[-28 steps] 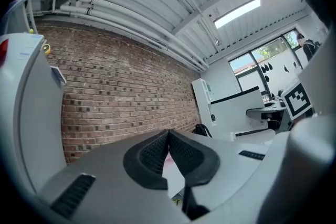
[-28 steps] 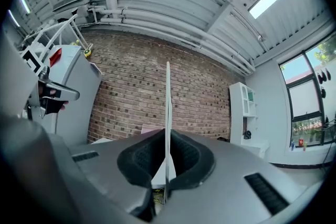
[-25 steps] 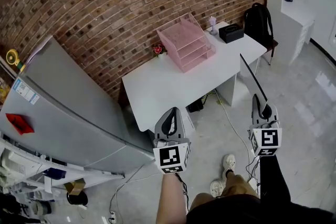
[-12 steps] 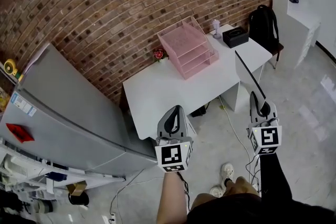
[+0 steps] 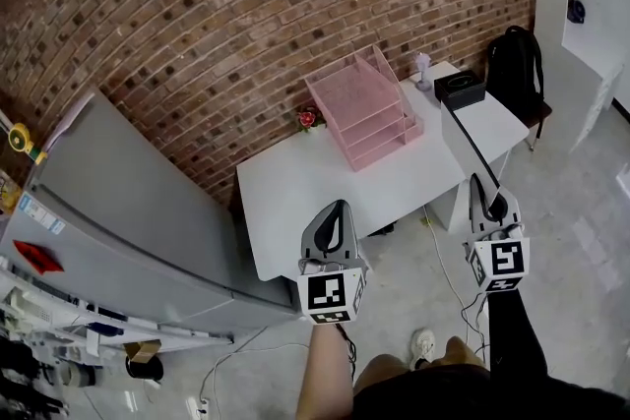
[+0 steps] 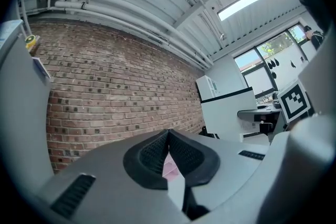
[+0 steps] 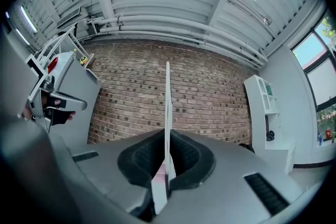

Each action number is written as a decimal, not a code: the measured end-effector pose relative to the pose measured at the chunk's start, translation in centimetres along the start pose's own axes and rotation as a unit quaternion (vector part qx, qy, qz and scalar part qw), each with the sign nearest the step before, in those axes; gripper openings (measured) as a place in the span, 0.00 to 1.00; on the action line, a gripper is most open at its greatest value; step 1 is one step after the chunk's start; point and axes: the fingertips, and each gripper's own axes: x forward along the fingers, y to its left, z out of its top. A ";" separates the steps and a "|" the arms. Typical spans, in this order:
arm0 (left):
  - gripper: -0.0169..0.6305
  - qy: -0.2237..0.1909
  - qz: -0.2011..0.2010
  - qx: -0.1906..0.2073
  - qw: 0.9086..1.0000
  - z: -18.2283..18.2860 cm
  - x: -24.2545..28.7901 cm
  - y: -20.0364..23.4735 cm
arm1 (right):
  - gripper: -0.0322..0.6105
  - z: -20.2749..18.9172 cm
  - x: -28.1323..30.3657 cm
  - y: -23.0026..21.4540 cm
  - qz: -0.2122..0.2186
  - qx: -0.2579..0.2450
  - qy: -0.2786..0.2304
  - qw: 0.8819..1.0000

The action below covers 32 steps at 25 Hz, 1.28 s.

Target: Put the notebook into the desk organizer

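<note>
The pink mesh desk organizer [image 5: 366, 108] stands at the back of the white desk [image 5: 325, 187], against the brick wall. My right gripper [image 5: 484, 202] is shut on a thin notebook [image 5: 470, 148], held edge-on and pointing up toward the desk's right end. In the right gripper view the notebook [image 7: 167, 113] shows as a narrow upright blade between the pads of the right gripper [image 7: 167, 139]. My left gripper [image 5: 335, 216] hangs in front of the desk's near edge, jaws together and holding nothing. A sliver of pink shows past the left gripper [image 6: 168, 136] in its own view.
A large grey refrigerator [image 5: 118, 202] stands left of the desk. On the desk's right end sits a black box [image 5: 460, 89], with a black backpack [image 5: 517, 64] beyond it. A small red flower [image 5: 308, 118] stands beside the organizer. Cables [image 5: 448, 261] trail on the floor.
Both grippers and the head view have moved toward the desk, which now lies closer under them. The notebook stays in the right gripper.
</note>
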 end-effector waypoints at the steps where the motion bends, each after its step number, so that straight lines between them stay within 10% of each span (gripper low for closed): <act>1: 0.05 0.001 0.003 0.000 1.000 -0.1 0.4 0.0 | 0.09 -0.2 0.4 -0.2 0.002 0.002 0.000 1.000; 18: 0.05 0.007 0.024 -0.004 1.000 -1.8 4.3 3.6 | 0.09 -2.4 6.6 1.1 0.029 0.008 0.005 1.000; 32: 0.05 -0.005 -0.024 -0.011 1.000 -2.9 17.5 8.1 | 0.09 -3.0 18.1 -0.3 0.001 -0.016 0.010 1.000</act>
